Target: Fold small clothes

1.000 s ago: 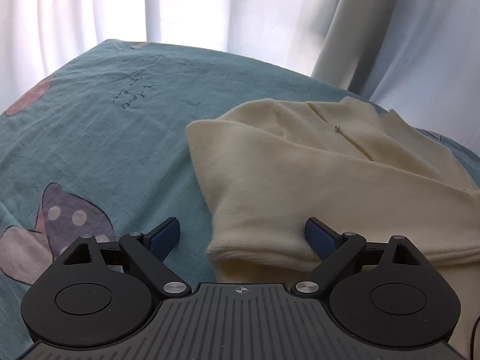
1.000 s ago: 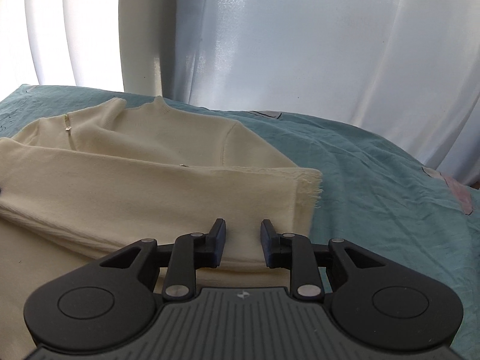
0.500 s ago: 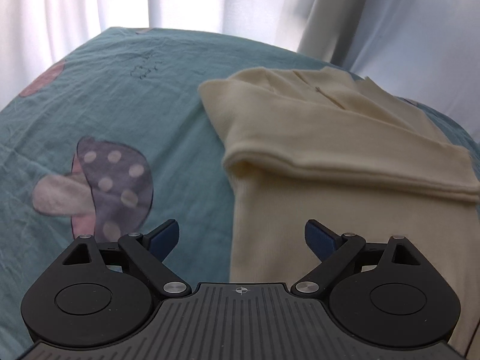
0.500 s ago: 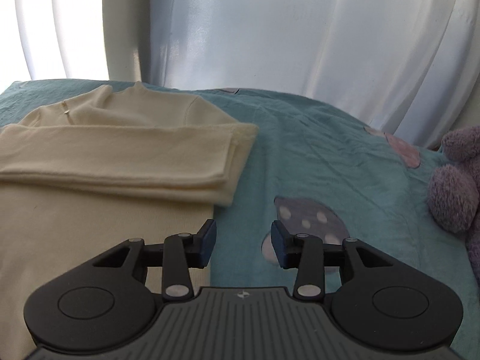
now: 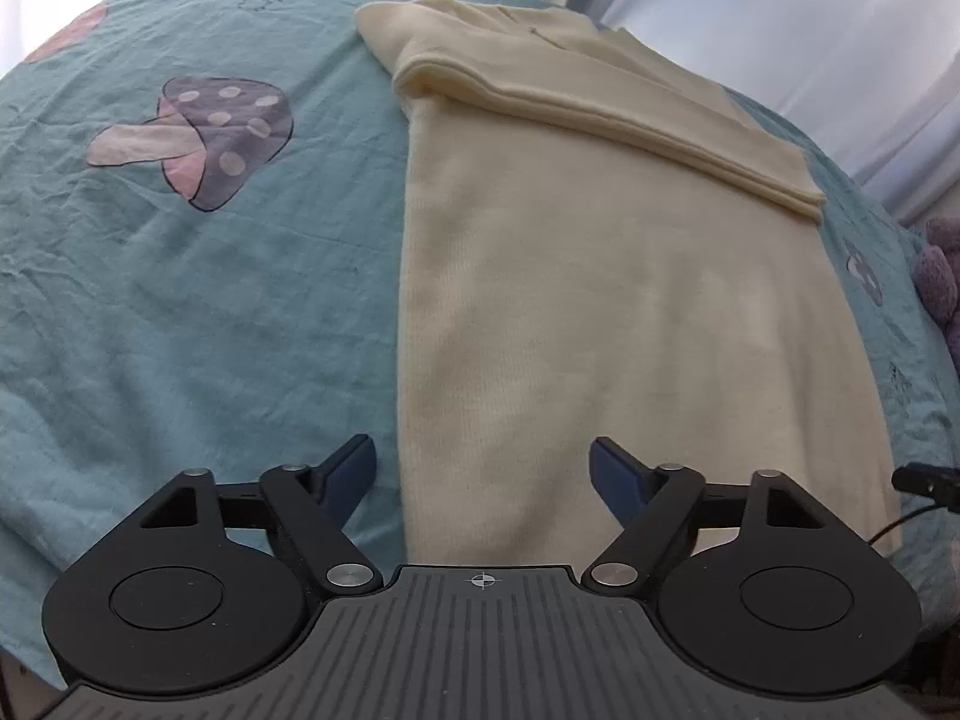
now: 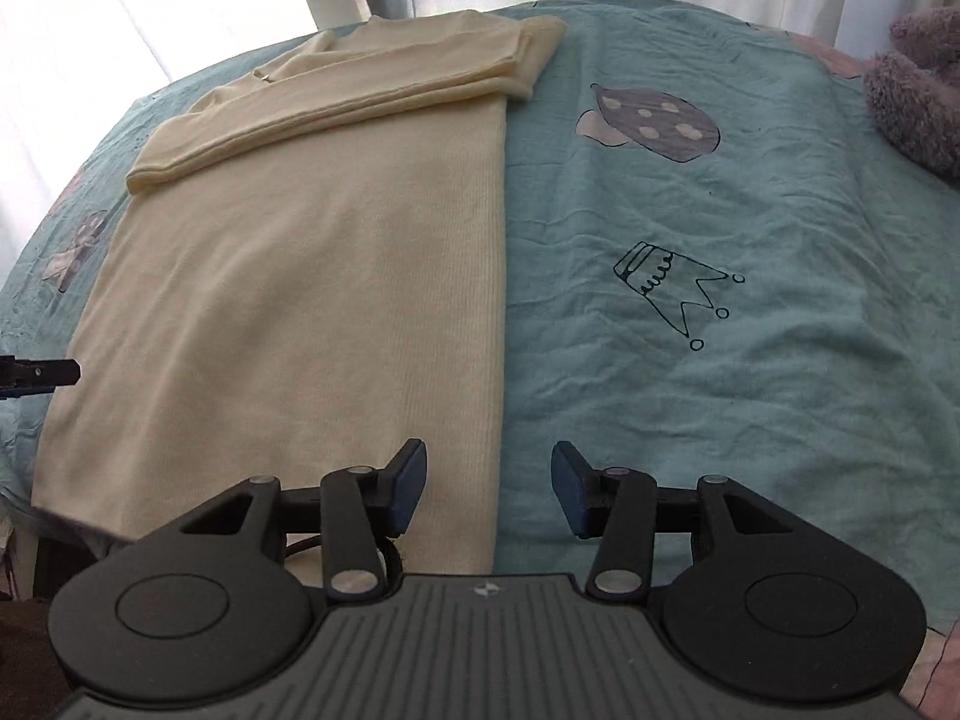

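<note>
On teal bedsheet (image 5: 198,312): cream sweater (image 5: 600,300) flat, sleeves folded; left gripper (image 5: 483,471) just narrowing, right gripper (image 6: 489,486) widening, both apart, empty.

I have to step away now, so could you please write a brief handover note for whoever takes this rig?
Left gripper: jaws open, just closing a little, over the sweater's left hem edge, not gripping.
Right gripper: jaws open, just widening, over the right hem edge, holding nothing.
Sweater lies flat on the teal bedsheet.
Done: sleeves folded across the chest.
Left: probably grasp the hem corners and fold the body up.
</note>
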Demonstrator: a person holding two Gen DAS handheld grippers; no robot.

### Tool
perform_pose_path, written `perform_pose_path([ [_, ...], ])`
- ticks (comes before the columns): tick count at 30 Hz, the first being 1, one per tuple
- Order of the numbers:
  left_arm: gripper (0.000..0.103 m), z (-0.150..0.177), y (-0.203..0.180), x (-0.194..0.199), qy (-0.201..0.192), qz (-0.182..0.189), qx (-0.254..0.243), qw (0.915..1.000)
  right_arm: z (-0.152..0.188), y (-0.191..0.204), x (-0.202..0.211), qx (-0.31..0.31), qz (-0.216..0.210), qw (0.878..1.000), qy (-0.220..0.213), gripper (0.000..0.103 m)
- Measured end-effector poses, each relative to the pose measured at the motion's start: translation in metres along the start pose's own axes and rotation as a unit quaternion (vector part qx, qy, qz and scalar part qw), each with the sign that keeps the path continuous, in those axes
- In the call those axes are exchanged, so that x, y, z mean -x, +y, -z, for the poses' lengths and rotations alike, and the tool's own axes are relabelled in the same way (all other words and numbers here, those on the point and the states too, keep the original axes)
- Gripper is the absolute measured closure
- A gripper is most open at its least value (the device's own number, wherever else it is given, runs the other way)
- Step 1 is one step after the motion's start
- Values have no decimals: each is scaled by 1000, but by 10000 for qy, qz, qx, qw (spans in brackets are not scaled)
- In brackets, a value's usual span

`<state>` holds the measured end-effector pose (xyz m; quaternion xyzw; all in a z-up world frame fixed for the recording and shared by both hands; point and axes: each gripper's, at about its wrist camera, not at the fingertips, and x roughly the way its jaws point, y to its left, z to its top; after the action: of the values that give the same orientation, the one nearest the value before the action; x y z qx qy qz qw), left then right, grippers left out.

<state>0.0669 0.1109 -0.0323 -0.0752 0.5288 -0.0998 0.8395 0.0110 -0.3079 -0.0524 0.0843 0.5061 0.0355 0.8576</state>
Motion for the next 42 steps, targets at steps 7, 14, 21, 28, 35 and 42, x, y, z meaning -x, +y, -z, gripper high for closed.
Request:
perform_pose_path([
  [7, 48, 10, 12, 8, 223, 354, 165, 9990, -2, -2, -3, -150, -374, 9992, 5, 64],
  [14, 56, 18, 21, 13, 553, 643, 300, 9959, 6, -5, -6, -290, -694, 9967, 309, 72],
  [21, 94, 14, 20, 8, 740, 610, 224, 9951, 9, -1, -7, -268, -930, 9945, 405, 97],
  [28, 95, -30, 15, 29, -78, 1126, 319, 9931, -15, -13, 0, -765, -1594, 9842, -56, 98],
  [35, 95, -99, 10, 22, -963, 935, 142, 9908, -69, -11, -9, -713, -1440, 9833, -860, 98],
  [42, 94, -142, 17, -12, -1225, 204, 217, 9920, -109, -1, -25, -744, -441, 9873, -1331, 97],
])
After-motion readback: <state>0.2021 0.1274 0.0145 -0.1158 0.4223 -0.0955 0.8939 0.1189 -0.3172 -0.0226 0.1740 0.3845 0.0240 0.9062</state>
